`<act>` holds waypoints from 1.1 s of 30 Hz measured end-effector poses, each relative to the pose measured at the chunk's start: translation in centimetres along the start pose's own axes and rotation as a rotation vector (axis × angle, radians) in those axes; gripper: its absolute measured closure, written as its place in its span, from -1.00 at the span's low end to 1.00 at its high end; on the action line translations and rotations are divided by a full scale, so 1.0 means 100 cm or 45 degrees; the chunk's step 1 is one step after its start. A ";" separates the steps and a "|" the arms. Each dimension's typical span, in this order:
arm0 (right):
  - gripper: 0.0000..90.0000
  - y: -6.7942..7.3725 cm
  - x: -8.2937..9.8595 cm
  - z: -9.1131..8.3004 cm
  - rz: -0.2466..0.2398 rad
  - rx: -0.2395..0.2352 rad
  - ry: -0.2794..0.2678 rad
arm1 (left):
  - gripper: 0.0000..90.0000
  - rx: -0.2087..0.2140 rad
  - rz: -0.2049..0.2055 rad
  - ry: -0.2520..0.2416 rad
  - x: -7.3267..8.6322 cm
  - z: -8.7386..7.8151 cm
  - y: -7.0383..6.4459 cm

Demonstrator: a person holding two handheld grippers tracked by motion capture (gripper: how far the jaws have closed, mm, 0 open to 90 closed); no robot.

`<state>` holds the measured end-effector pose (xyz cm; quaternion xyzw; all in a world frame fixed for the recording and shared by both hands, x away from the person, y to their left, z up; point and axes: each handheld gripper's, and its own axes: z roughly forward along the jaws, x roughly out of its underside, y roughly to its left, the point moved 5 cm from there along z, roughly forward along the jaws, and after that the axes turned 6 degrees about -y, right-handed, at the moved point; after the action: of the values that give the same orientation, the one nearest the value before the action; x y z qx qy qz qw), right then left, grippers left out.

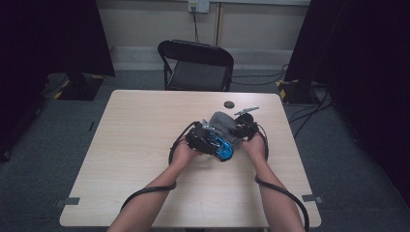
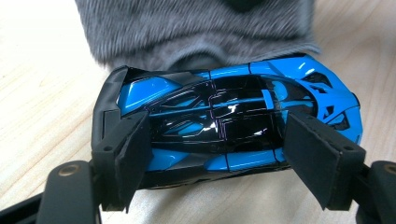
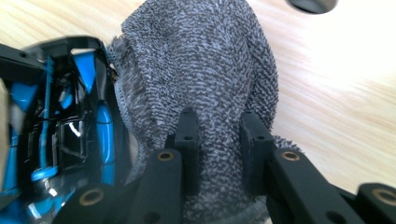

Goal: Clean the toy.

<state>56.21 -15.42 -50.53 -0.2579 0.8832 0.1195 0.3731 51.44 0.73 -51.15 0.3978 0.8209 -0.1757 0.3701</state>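
Observation:
A blue and black toy car (image 2: 224, 112) lies on the table, and my left gripper (image 2: 224, 154) is shut on it with a pad against each side. From above the car (image 1: 221, 147) sits mid-table with the left gripper (image 1: 205, 140) beside it. A grey fluffy cloth (image 3: 201, 60) drapes against the car (image 3: 70, 135). My right gripper (image 3: 220, 126) is shut on a fold of that cloth. In the high view the cloth (image 1: 222, 122) lies just behind the car, with the right gripper (image 1: 242, 129) at its right side.
The pale wooden table (image 1: 145, 125) has bare room to the left and front. A small dark round object (image 1: 228, 104) lies behind the cloth, and it shows again (image 3: 312, 3) at a top edge. A black folding chair (image 1: 196, 65) stands beyond the table.

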 end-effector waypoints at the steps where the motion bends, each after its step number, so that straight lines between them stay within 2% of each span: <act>1: 0.61 0.002 0.000 0.003 0.000 -0.009 0.013 | -0.47 -0.001 0.003 0.001 0.000 0.000 0.000; 2: 0.62 0.005 0.001 0.007 -0.016 -0.032 0.026 | -0.47 0.002 0.001 0.002 0.000 0.000 0.000; 5: 0.63 0.012 0.002 0.015 -0.086 -0.034 0.068 | -0.47 0.005 0.003 -0.002 0.001 0.000 0.001; 9: 0.65 0.013 0.002 0.013 -0.131 -0.074 0.083 | -0.47 0.002 0.003 0.000 0.000 0.000 0.000; 13: 0.65 0.012 0.007 0.007 -0.173 -0.089 0.091 | -0.47 0.005 0.000 0.000 0.001 0.000 0.000; 20: 0.65 0.005 0.019 -0.005 -0.172 -0.139 0.075 | -0.47 0.003 0.000 0.011 -0.001 0.000 -0.001; 28: 0.65 0.001 0.031 -0.020 -0.203 -0.161 0.078 | -0.47 0.002 -0.001 0.015 -0.001 0.000 -0.003; 33: 0.65 0.000 0.041 -0.030 -0.191 -0.167 0.069 | -0.47 0.002 -0.002 0.014 -0.001 0.000 -0.004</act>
<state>52.04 -18.16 -51.44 -0.3501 0.8615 0.1419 0.3393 51.19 0.39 -51.08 0.3984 0.8232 -0.1744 0.3650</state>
